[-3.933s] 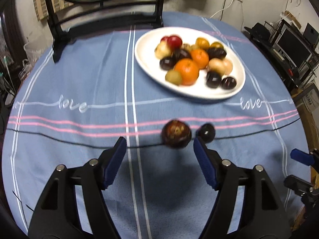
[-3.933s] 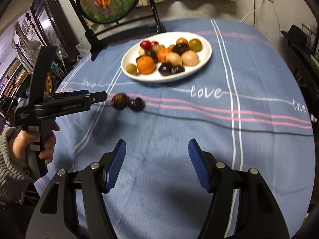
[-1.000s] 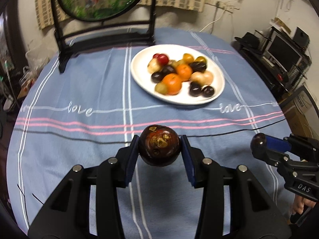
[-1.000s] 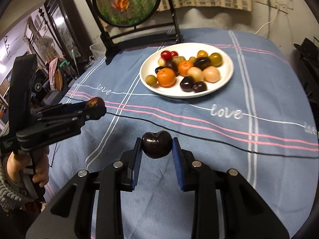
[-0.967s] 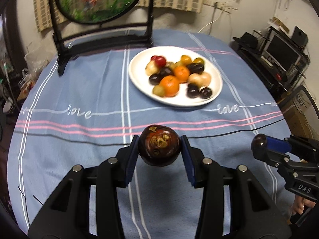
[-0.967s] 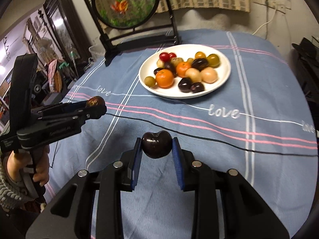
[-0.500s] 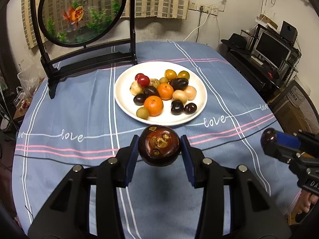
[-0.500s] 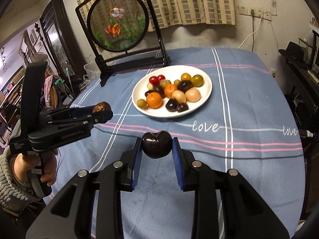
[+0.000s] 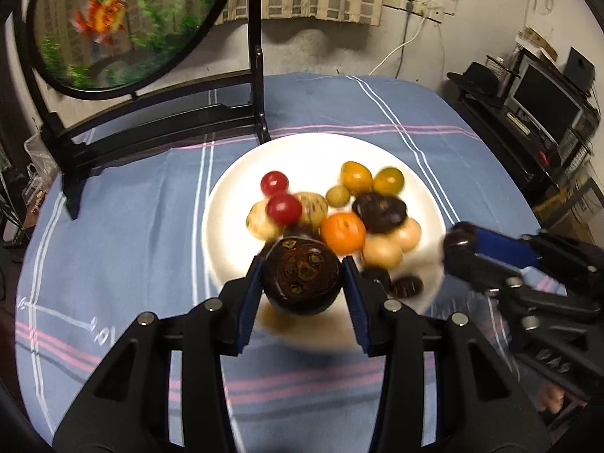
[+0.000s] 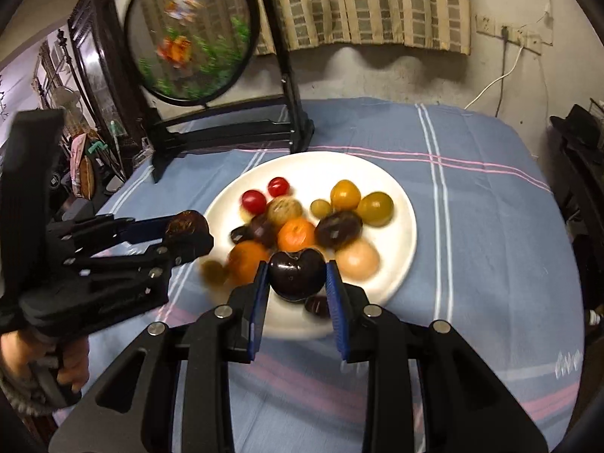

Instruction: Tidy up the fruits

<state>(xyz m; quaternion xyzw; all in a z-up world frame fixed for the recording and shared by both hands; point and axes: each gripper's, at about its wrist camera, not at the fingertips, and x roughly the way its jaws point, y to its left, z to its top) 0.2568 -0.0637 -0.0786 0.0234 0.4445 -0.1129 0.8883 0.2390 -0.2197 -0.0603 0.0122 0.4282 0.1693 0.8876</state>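
- Carrying a dark brown mangosteen (image 9: 302, 281) in the left gripper (image 9: 302, 287), both blue pads clamped on its flanks, poised over the near rim of the white plate (image 9: 309, 151).
- Gripping a dark cherry-like fruit (image 10: 297, 273) in the right gripper (image 10: 297, 283), jaws nearly together and pressed on both sides of it, also over the plate's near edge.
- Crowding ahead: oranges (image 9: 342, 233), two red tomatoes (image 9: 283, 208), a dark purple fruit (image 9: 379, 211), pale peach-coloured fruits (image 9: 381, 252) and yellow-green ones (image 9: 388, 181) heaped mid-plate, with small dark fruits (image 10: 317, 305) just under the right fingers.
- Risking a roll-off if either fruit is let go from height: round things landing on the heap or on the sloping rim, likely skidding onto the blue tablecloth (image 10: 472, 196).
- Risking a knock-on too: a drop onto the pile could push the tomatoes or the olive-coloured fruit (image 10: 213, 271) at the left edge off the plate.
- Risking a clash between the two tools, now near each other over the same edge; releasing one at a time into bare patches seems safer.
- Risking bruised skin on the softer cherry-like fruit from a tight pinch; hard to judge from these blurred views.
- Minding the framed goldfish screen (image 9: 113, 26) standing just behind the plate if either reach overshoots.
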